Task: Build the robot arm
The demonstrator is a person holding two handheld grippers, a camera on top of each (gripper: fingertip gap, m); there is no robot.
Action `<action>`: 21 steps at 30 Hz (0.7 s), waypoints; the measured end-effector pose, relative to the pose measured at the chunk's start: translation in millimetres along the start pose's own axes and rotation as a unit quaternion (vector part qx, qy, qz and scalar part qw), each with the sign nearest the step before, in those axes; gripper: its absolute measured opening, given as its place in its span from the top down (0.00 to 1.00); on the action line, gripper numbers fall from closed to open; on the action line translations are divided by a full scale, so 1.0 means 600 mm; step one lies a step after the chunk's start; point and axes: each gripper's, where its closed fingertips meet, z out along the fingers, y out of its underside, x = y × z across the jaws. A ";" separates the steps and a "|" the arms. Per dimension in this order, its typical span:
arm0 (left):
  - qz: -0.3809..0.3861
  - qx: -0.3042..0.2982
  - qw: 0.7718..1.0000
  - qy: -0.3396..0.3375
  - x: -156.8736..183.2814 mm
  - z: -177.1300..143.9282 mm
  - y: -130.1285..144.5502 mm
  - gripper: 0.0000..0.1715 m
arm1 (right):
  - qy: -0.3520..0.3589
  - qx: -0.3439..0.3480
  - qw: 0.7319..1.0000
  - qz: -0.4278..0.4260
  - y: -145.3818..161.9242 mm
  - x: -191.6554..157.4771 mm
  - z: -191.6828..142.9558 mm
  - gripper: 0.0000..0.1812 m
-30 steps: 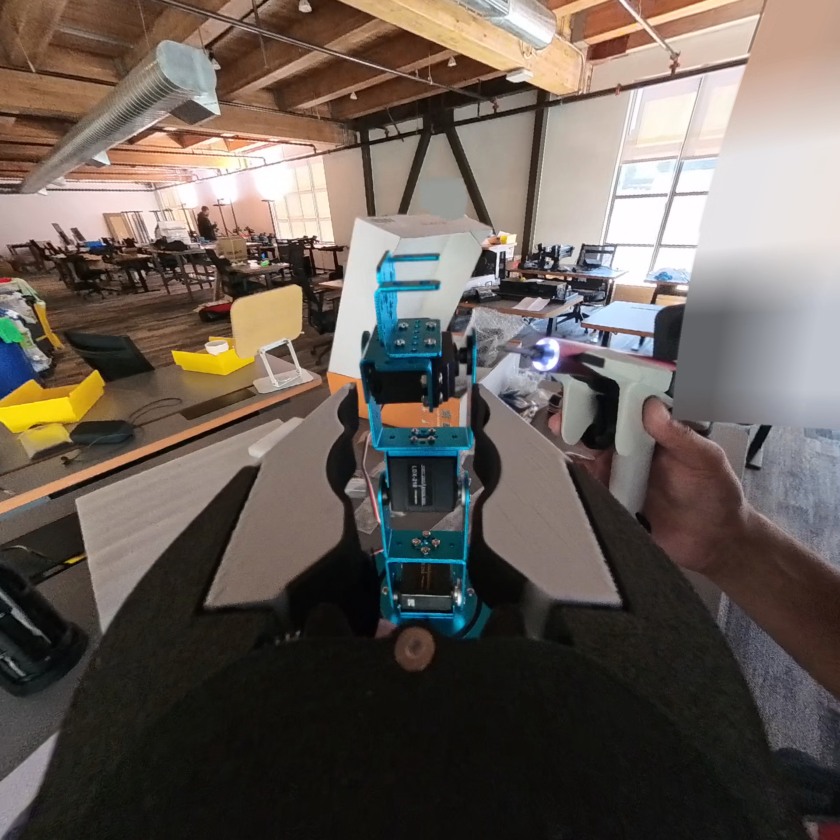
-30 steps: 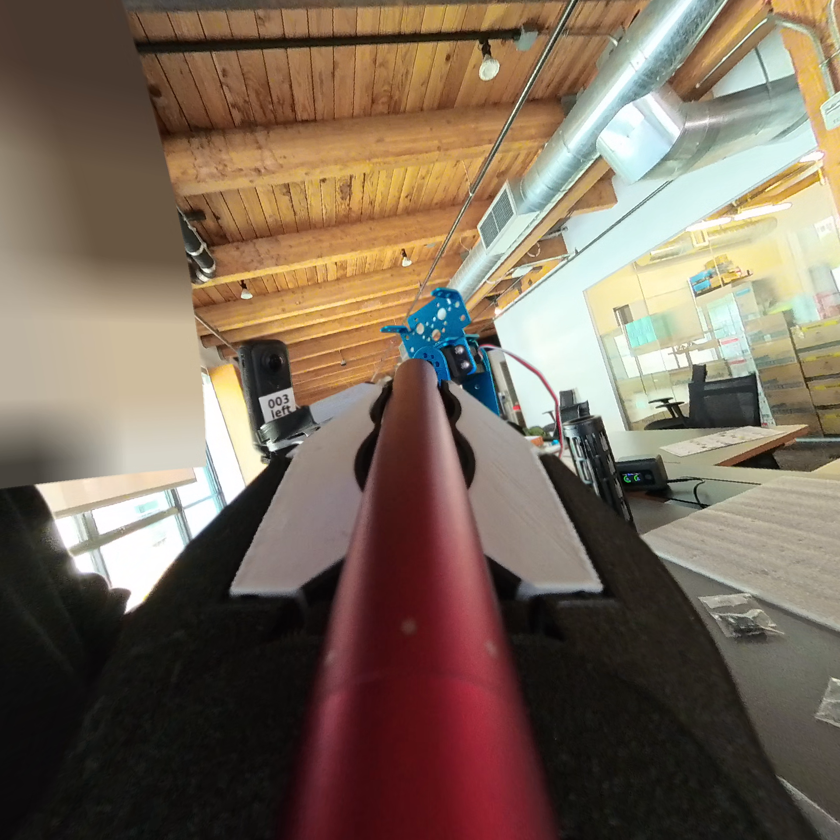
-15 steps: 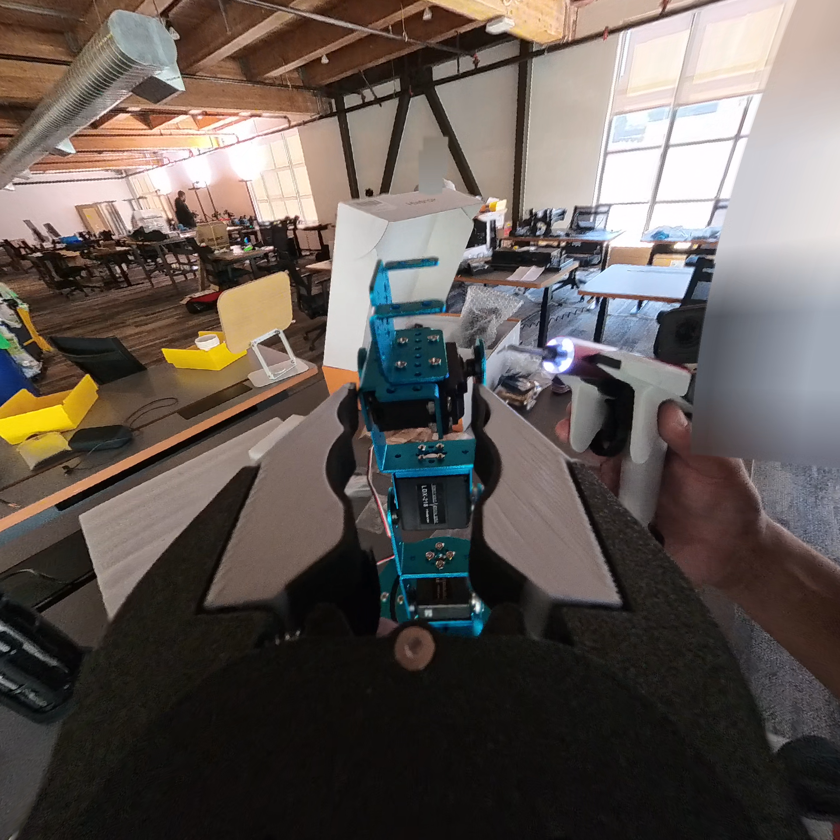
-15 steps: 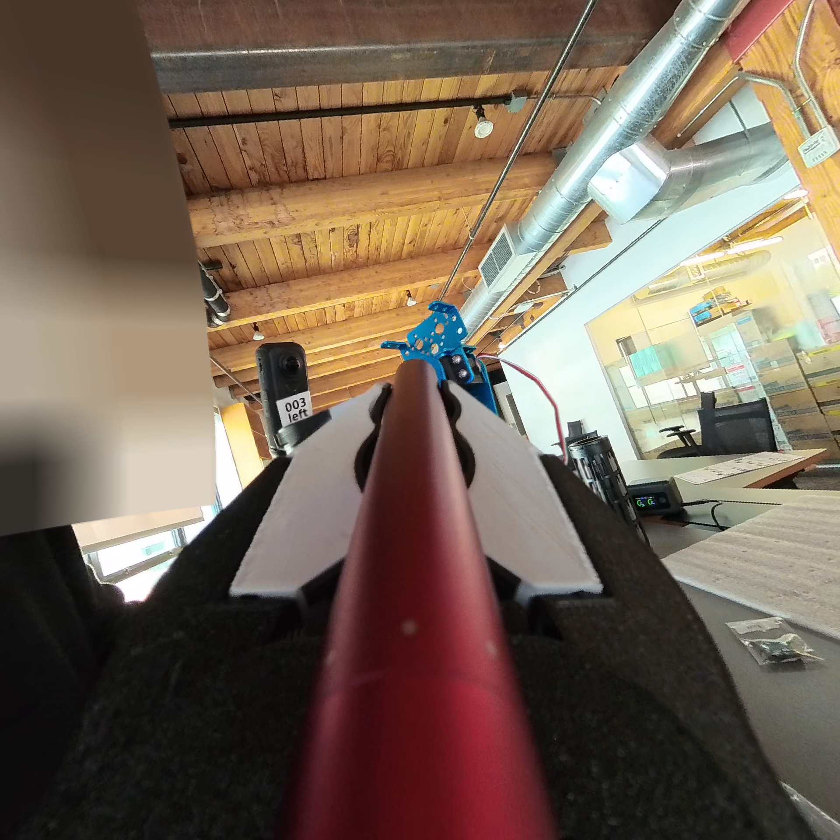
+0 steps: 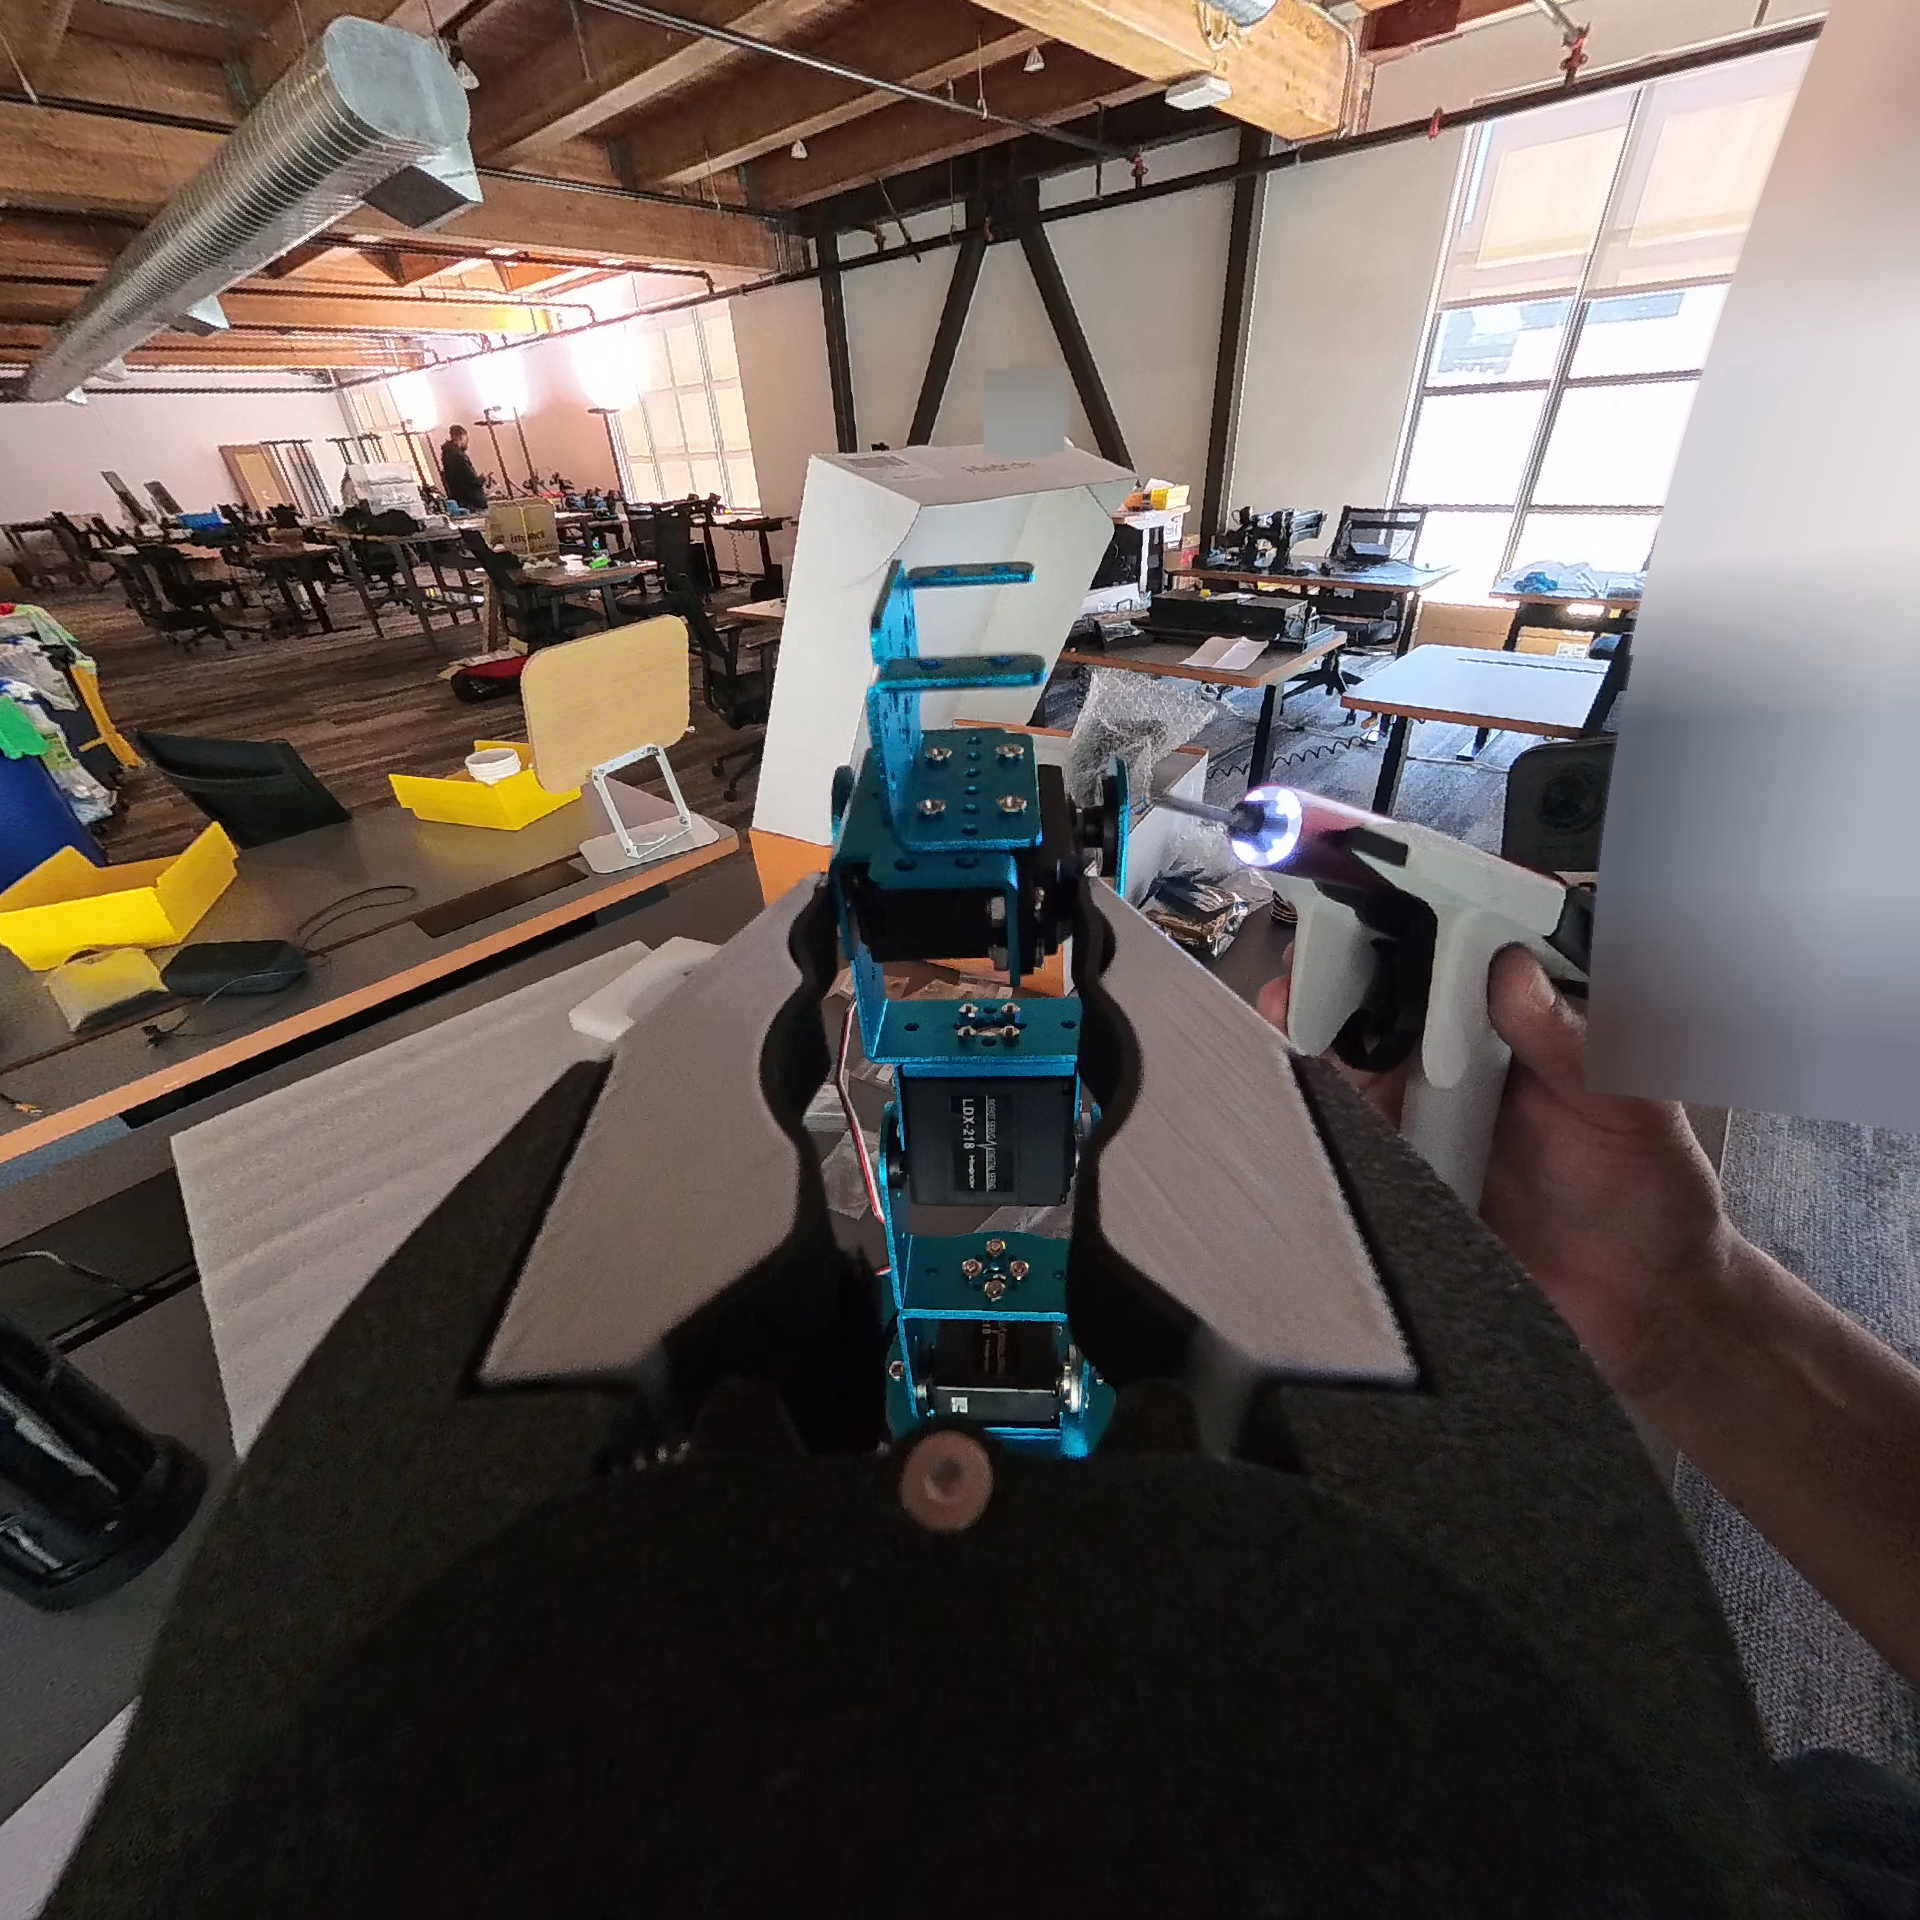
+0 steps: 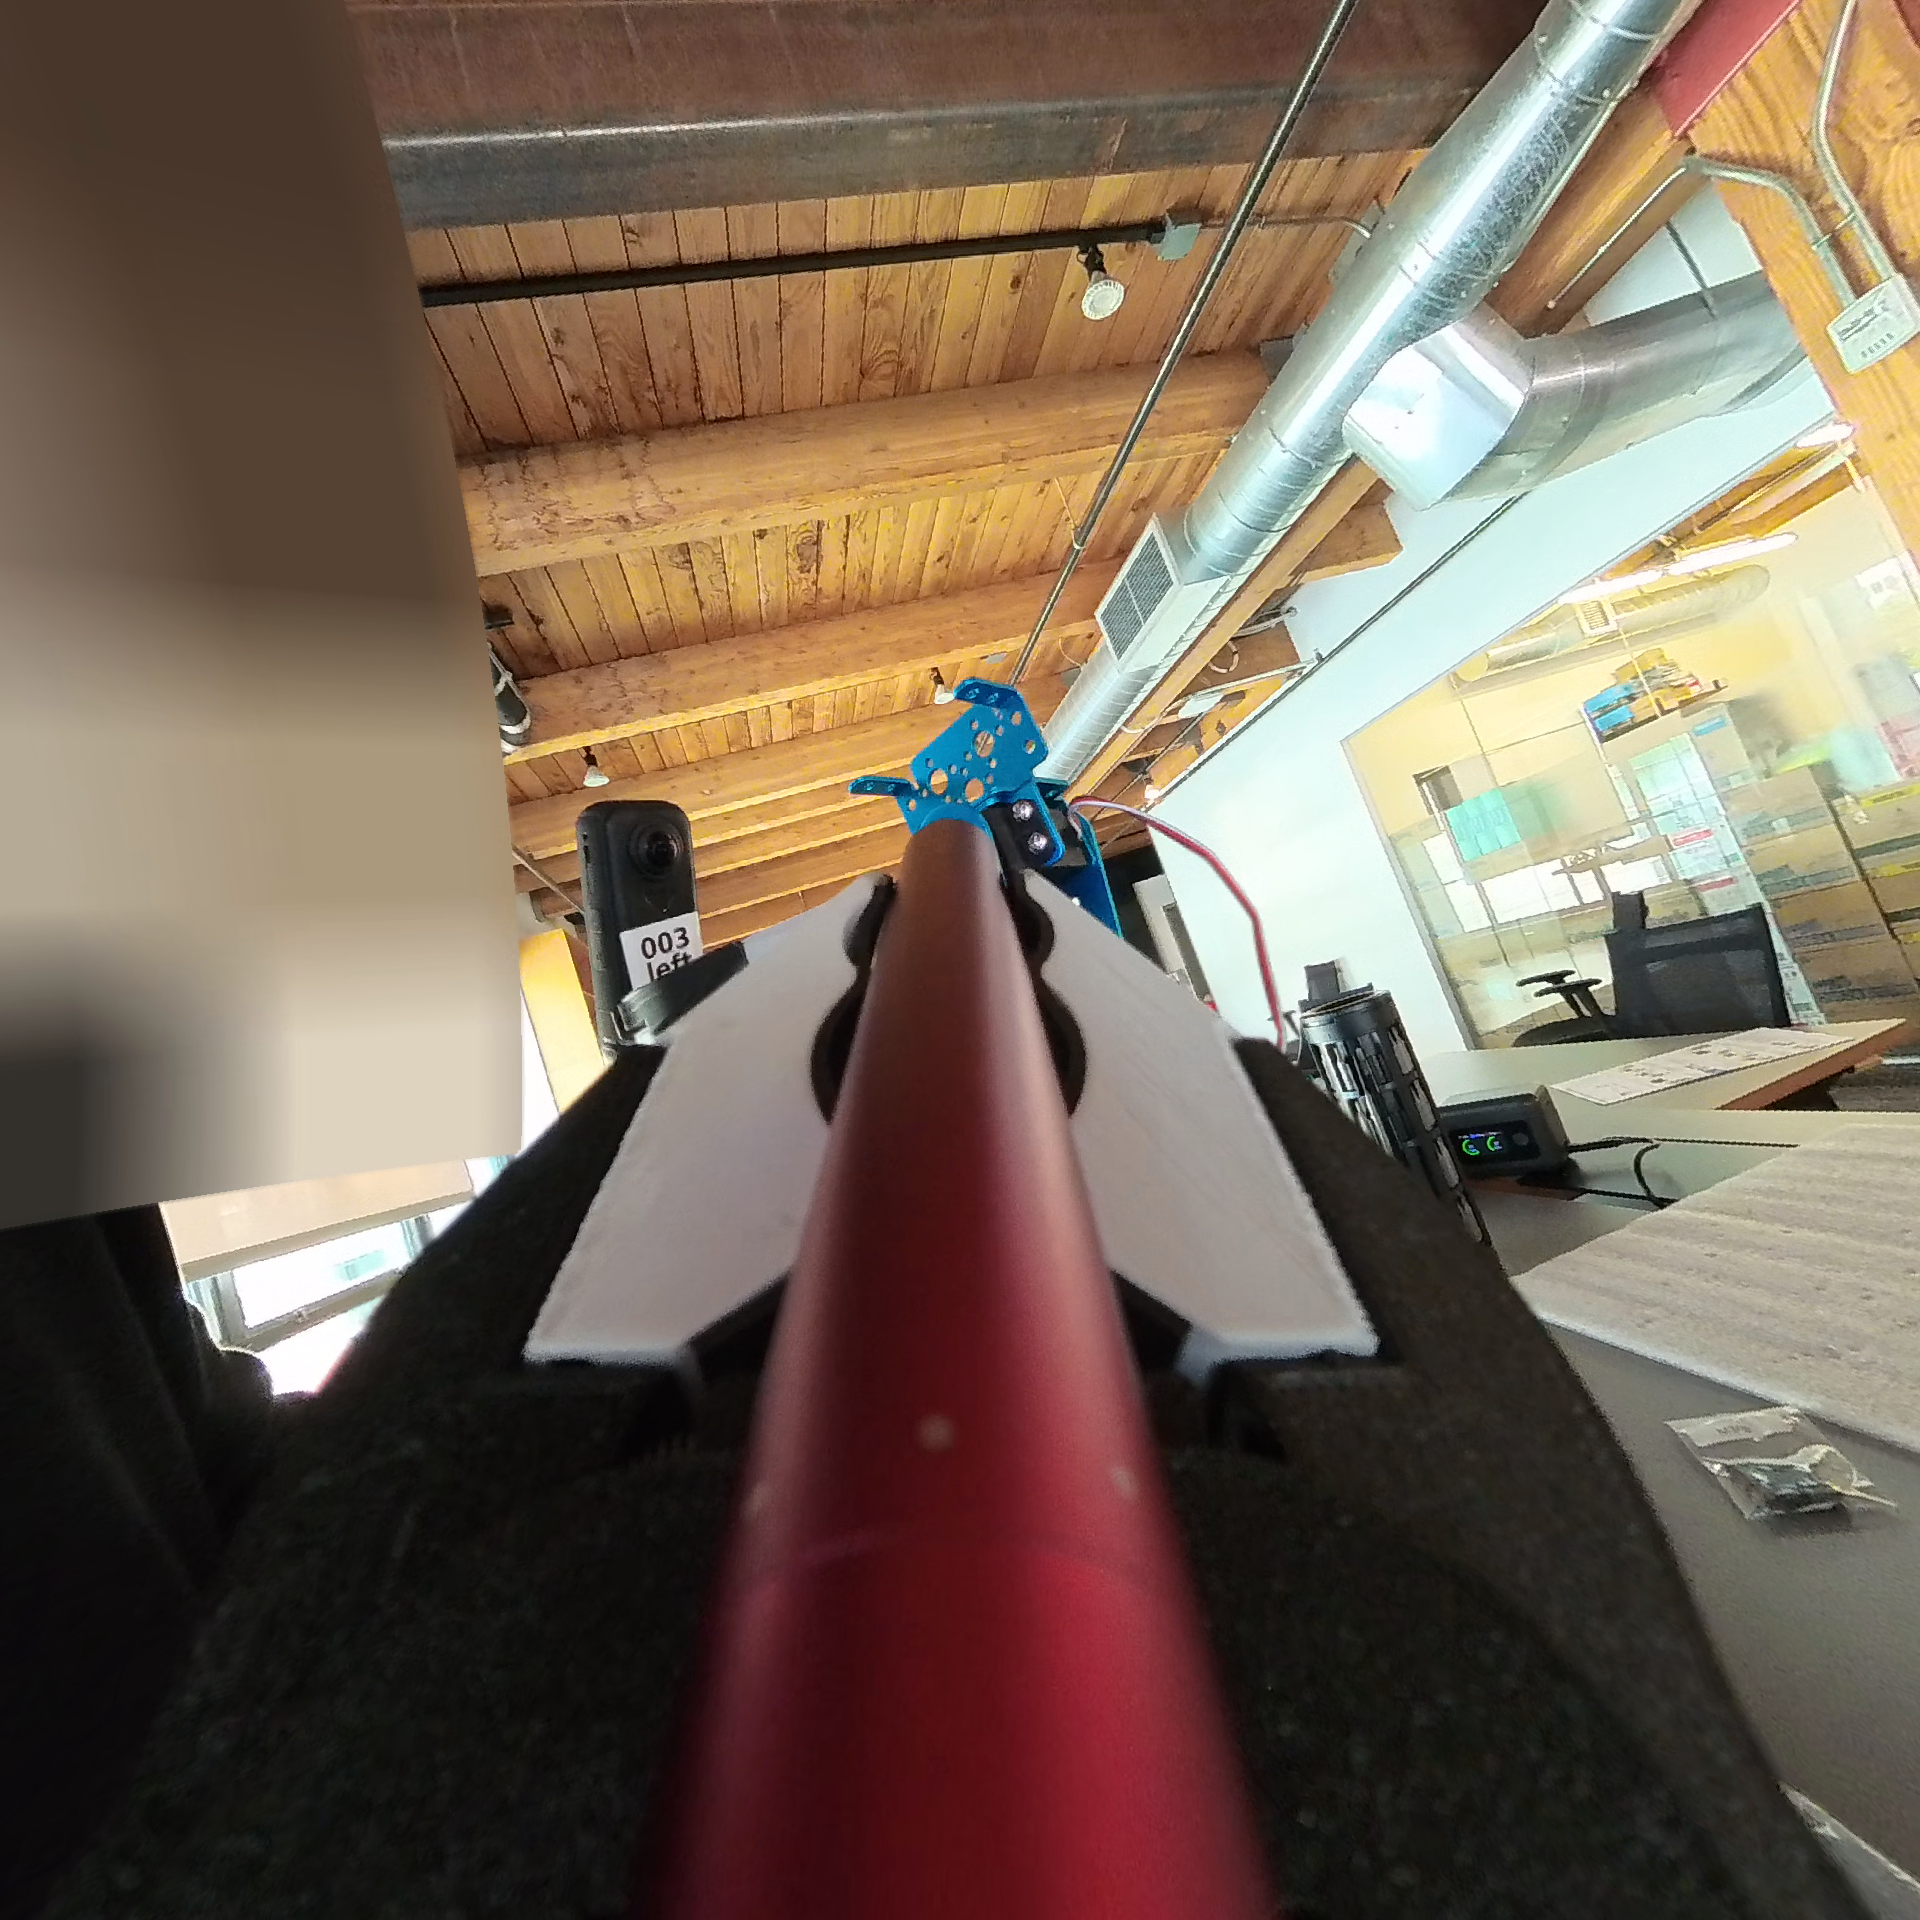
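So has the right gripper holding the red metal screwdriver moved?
Yes. The right gripper with the red metal screwdriver tilted up slightly: the white ceiling spotlight sits lower in its view than before.

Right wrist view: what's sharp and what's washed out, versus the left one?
Right wrist view: the long red metal screwdriver barrel is blurred close to the lens, while the blue perforated metal bracket beyond is sharp. Left wrist view: the screwdriver's lit white tip ring flares, the tall windows blow out, and straight edges bow.
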 end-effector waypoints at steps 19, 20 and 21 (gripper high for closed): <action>-0.004 0.000 1.000 0.002 0.000 0.002 0.001 0.74 | -0.010 -0.002 1.000 0.012 0.005 0.006 0.004 0.88; -0.006 0.000 1.000 0.001 0.001 0.002 0.001 0.74 | -0.009 -0.003 1.000 0.011 0.005 0.007 0.004 0.88; -0.005 0.000 1.000 0.000 0.001 0.003 0.001 0.74 | -0.008 -0.003 1.000 0.010 0.004 0.007 0.005 0.88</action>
